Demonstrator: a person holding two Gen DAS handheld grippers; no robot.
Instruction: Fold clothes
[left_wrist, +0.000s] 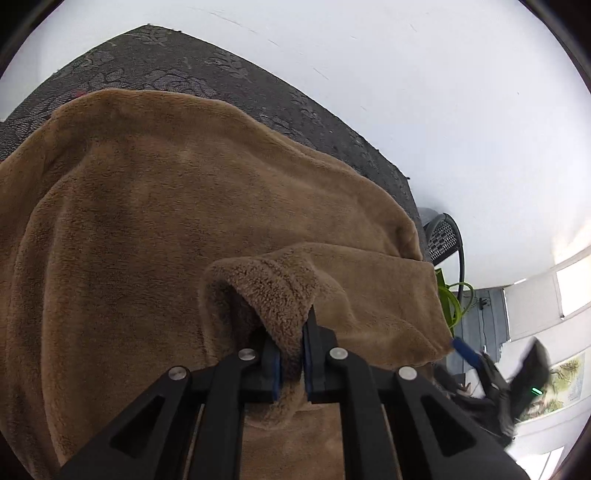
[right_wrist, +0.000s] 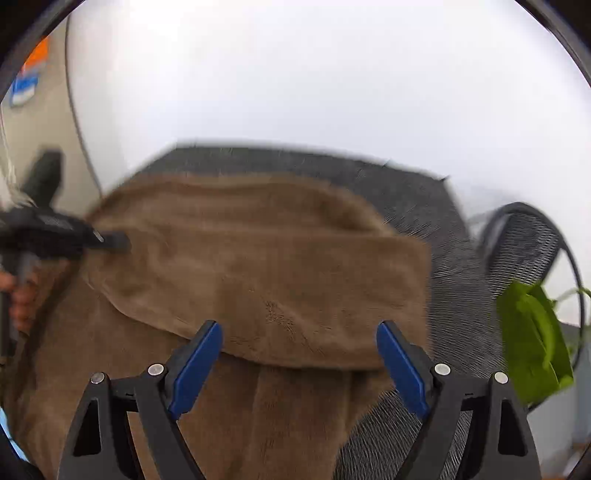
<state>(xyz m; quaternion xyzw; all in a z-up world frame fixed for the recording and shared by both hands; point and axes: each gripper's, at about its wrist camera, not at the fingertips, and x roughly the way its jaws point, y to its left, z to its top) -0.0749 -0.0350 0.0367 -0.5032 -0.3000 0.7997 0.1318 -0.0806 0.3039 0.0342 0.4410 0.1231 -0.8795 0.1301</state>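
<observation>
Black linkage arms of the left gripper fill the 6 o'clock edge of the left wrist view, the blue pads closed to a narrow gap on a fleecy fold of the brown garment. That garment lies spread over the dark patterned cloth, one flap folded across toward 4 o'clock.

Risks, as judged from this arrangement:
- The pinch takes only a thin, plush ridge of fabric near the pad tips; a pull at an angle could draw it out, and the fold would collapse.
- The garment's edge at 4 o'clock lies close to the cloth's border; dragging could carry it over the side, toward the mesh chair.
- The right wrist view is motion-blurred; a fast closure there could miss the flap's edge or catch two layers at once.

Fingers: the right gripper stands wide, its blue pads empty, hovering above the flap's lower edge and apparently touching nothing. A green leaf sits at 3 o'clock.
</observation>
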